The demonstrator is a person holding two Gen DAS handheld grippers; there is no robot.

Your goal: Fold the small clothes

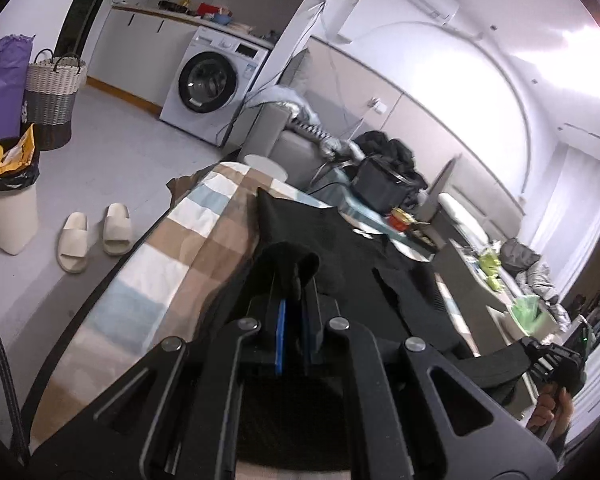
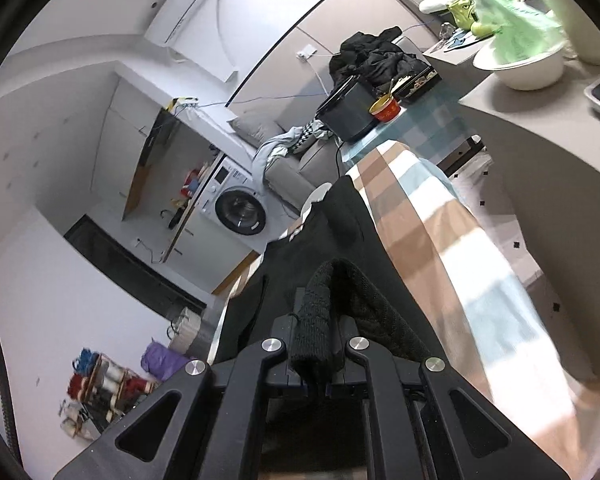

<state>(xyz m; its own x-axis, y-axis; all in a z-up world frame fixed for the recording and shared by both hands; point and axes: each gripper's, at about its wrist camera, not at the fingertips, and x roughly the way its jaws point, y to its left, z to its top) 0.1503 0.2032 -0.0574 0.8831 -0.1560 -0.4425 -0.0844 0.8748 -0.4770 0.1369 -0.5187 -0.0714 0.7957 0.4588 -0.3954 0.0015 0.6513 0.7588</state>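
The left gripper (image 1: 296, 276) has its jaws pinched tight on a bunched edge of the black knitted garment (image 1: 340, 256), which lies spread over the checked tablecloth (image 1: 160, 280) in beige, white and pale blue. The right gripper (image 2: 320, 312) is likewise clamped closed on a fold of the same black knitted garment (image 2: 340, 216), its ribbed knit draped over the fingers. In the left wrist view the right gripper (image 1: 556, 364) shows at the far right edge, with black cloth trailing from it, held by a hand (image 1: 548, 408).

One black garment (image 1: 340, 240), two slippers (image 1: 96, 236), one washing machine (image 1: 208, 84), two tongs (image 1: 296, 276), one checked cloth (image 1: 172, 248).
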